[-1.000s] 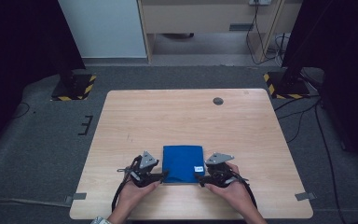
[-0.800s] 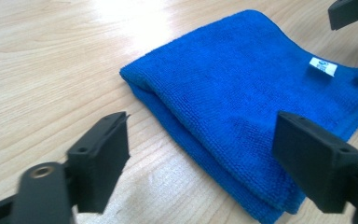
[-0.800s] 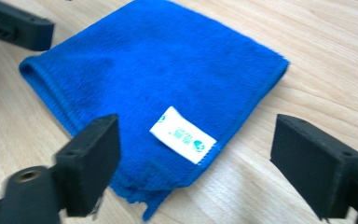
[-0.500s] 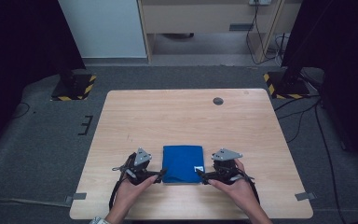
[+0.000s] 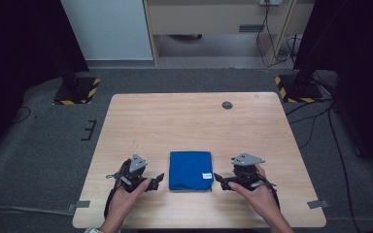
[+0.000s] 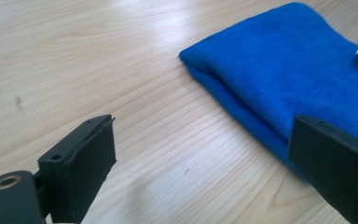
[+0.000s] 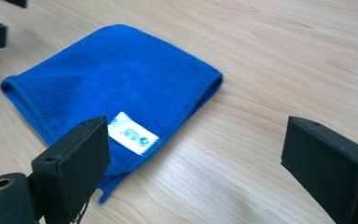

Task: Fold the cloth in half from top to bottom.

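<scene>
Both my hands have pulled outward from the cloth since a sec ago: they were right at its side edges, now there's bare wood between each tool and the fabric, and both sets of jaws have just been opening, w/ nothing between them.

Biggest first: table (image 5: 194, 116), light wood, w/ a small dark round spot (image 5: 227, 105) near its far right. On its near-centre part lies the folded blue cloth (image 5: 190, 170), flat, roughly square, apart from both tools. My left gripper (image 5: 159, 180) sits just left of it, jaws spread wide; in the left gripper view the cloth (image 6: 284, 70) lies ahead and to the right, partly behind one jaw. My right gripper (image 5: 219, 180) sits just right of it, jaws also wide apart, holding nothing; right gripper view shows the cloth (image 7: 112, 79) ahead-left.

Smallest: white tag (image 7: 133, 133) on the cloth's near corner, on the right gripper's side.
</scene>
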### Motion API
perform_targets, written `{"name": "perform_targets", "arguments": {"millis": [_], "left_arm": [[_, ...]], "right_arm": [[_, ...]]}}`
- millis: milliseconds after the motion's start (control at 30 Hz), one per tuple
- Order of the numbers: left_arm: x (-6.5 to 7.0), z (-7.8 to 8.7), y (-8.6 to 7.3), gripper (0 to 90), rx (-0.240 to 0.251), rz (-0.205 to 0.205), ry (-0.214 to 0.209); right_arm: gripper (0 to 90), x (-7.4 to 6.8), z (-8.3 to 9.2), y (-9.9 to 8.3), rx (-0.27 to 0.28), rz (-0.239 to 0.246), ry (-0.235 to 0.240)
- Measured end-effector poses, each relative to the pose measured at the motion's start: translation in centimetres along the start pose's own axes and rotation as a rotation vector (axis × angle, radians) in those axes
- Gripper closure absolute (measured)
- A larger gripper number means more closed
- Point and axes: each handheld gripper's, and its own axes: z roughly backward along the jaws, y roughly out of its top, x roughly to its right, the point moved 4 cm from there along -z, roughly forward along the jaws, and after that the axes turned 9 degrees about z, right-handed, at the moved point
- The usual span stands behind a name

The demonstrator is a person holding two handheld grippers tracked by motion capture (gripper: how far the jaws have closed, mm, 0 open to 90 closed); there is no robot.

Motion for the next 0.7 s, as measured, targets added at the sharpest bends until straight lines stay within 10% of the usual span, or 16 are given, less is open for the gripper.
{"name": "perform_targets", "arguments": {"millis": [700], "left_arm": [[-5.5, 1.4, -0.6, 6.4, -0.086, -0.004, 0.079]], "right_arm": [[10.7, 7.1, 2.3, -3.8, -0.047, -0.142, -0.091]]}}
